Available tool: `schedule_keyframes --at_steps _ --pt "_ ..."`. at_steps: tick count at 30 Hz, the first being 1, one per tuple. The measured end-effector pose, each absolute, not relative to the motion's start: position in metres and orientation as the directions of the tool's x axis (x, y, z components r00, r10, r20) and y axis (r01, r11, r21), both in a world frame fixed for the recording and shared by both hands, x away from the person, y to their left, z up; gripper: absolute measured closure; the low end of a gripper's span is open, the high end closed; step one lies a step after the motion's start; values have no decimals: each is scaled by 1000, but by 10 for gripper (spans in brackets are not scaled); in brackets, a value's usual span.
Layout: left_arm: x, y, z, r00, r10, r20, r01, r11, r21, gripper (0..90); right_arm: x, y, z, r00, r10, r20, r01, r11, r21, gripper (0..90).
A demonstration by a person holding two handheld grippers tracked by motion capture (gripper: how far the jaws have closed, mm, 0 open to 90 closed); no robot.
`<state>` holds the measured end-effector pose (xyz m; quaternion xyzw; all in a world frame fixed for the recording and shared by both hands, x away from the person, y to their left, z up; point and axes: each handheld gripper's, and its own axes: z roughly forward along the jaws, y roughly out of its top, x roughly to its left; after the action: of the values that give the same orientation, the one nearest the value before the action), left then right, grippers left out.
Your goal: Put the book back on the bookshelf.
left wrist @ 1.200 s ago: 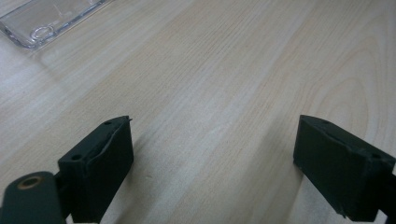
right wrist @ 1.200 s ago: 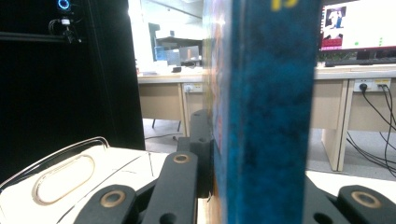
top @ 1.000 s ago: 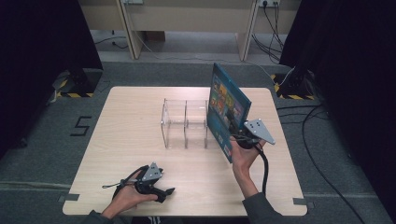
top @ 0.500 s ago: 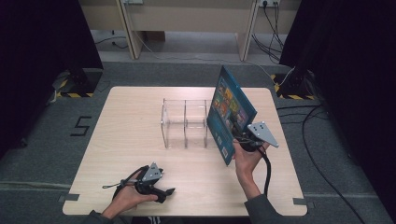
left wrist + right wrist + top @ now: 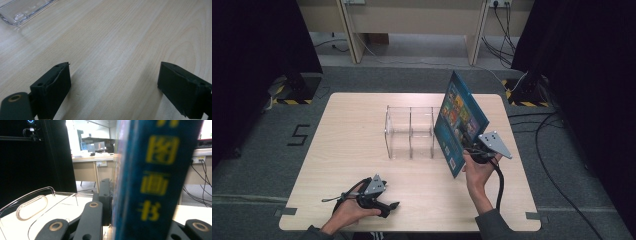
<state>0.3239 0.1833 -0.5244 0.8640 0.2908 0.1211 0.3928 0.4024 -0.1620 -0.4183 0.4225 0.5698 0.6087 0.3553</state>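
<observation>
A blue picture book (image 5: 459,125) is held upright and tilted above the table's right side, my right gripper (image 5: 476,152) shut on its lower edge. Its blue spine with yellow characters (image 5: 152,180) stands close between the black jaws in the right gripper view. A clear acrylic rack (image 5: 409,131) with two compartments stands at the table's middle, just left of the book; its curved wall (image 5: 32,207) shows past the jaws. My left gripper (image 5: 388,207) rests near the front edge, its jaws wide apart over bare wood (image 5: 115,65).
The light wooden table (image 5: 347,125) sits on grey carpet. A corner of the clear rack (image 5: 20,12) lies at the upper left of the left gripper view. Desks and cables (image 5: 542,125) stand beyond the table; black curtains flank both sides.
The right hand has moved the book a little to the right and tilted it further. The left gripper has stayed put.
</observation>
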Motion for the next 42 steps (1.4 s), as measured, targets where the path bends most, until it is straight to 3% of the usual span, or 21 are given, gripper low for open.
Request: schedule_keyframes --at_steps 23,42 --pt "324 183 -524 809 588 -18 404 -532 744 97 402 -165 -421 -398 911 111 64 -93 994 752" --pt "324 183 -524 810 586 -19 403 -533 744 96 392 -173 -421 -435 891 134 107 -97 990 536"
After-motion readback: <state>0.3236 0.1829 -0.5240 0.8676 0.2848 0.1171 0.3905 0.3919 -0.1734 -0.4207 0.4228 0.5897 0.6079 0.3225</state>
